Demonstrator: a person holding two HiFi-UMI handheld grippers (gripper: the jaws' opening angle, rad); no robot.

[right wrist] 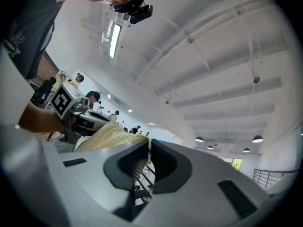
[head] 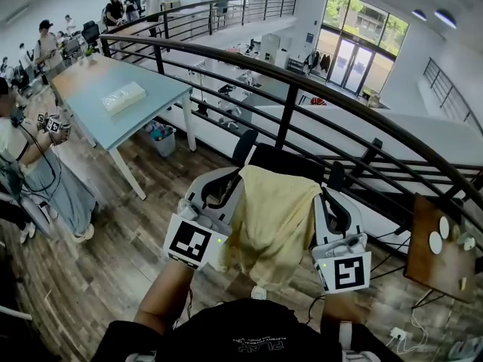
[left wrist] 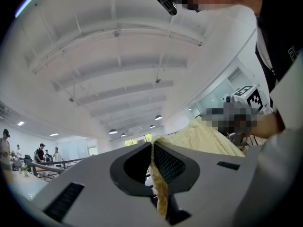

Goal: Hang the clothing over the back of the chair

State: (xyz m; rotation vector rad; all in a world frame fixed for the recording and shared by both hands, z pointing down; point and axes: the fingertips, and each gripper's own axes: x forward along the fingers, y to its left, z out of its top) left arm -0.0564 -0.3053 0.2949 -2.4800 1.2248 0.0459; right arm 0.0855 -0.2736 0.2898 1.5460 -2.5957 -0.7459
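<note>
Two grippers share one pale yellow garment, held up in the air between them. In the head view, the left gripper (head: 235, 178) pinches the clothing (head: 272, 221) at its nine o'clock edge and the right gripper (head: 324, 196) pinches it at its three o'clock edge; the cloth sags between them toward six o'clock. The black chair (head: 287, 159) stands at twelve o'clock of the clothing, its back just behind the upper hem; whether they touch I cannot tell. A dark railing (head: 287, 119) curves past beyond the chair, and a pale blue table (head: 155, 96) stands at ten o'clock. In the left gripper view, the left gripper (left wrist: 152, 161) has its jaws pressed together on a fold of the clothing (left wrist: 208, 138), which spreads away toward two o'clock. In the right gripper view, the right gripper (right wrist: 146, 157) likewise clamps the edge of the clothing (right wrist: 102, 134), the fabric running off toward ten o'clock.
</note>
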